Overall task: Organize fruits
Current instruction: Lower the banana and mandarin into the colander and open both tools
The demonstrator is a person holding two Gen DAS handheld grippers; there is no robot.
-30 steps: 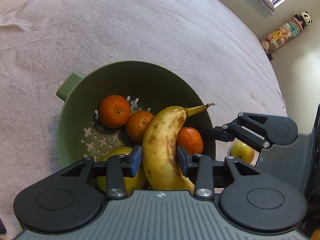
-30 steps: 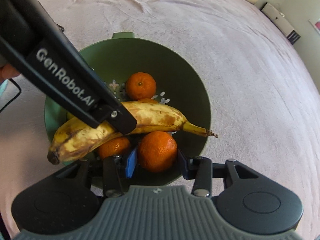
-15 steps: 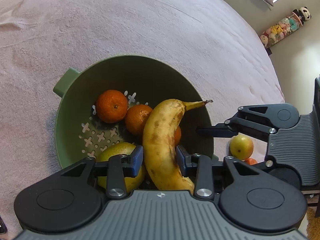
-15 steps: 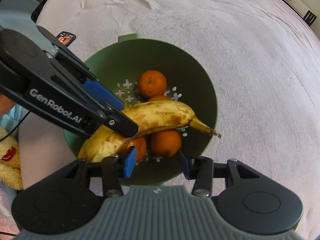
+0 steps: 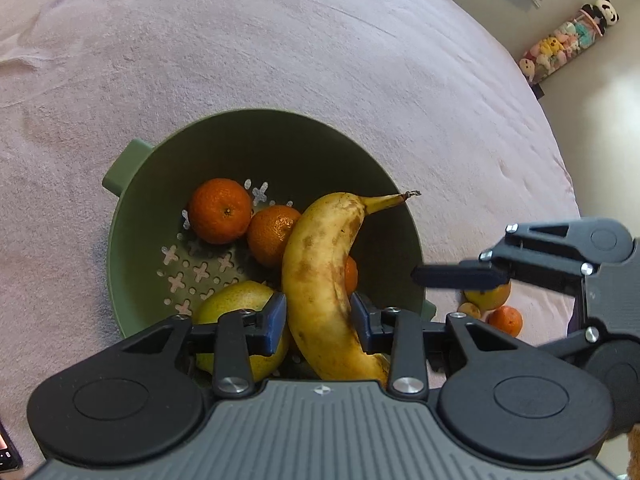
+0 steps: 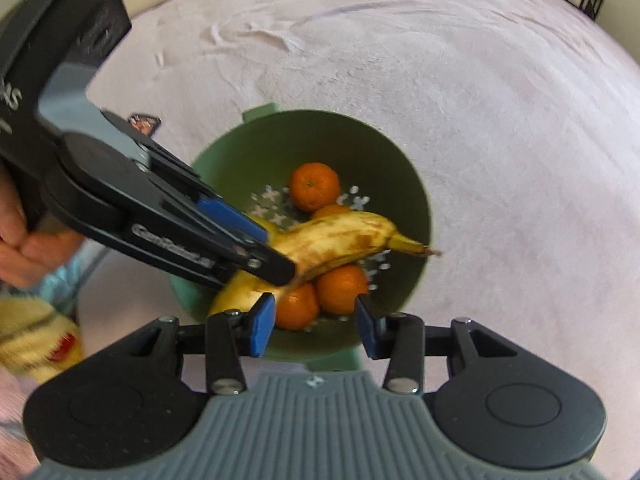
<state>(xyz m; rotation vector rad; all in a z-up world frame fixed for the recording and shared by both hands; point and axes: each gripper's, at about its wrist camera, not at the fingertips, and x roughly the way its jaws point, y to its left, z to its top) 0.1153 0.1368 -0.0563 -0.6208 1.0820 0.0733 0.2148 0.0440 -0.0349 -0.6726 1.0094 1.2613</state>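
Note:
A green colander (image 5: 280, 136) stands on the pink cloth and holds several oranges (image 5: 220, 210) and a yellow-green pear (image 5: 236, 304). My left gripper (image 5: 319, 322) is shut on a spotted banana (image 5: 324, 264) and holds it over the colander. The right wrist view shows the same colander (image 6: 400, 172), the banana (image 6: 344, 236) and the left gripper (image 6: 256, 248) on it. My right gripper (image 6: 315, 326) is open and empty above the colander's near rim; it also shows in the left wrist view (image 5: 456, 276).
Loose fruit lies on the cloth right of the colander: a yellow apple (image 5: 490, 294), an orange (image 5: 506, 320) and a small yellowish piece (image 5: 470, 310). Plush toys (image 5: 560, 44) stand by the far wall. A hand (image 6: 24, 248) holds the left gripper.
My right gripper has let go of an orange into the colander and pulled back, open and empty. My left gripper still holds the banana over the colander.

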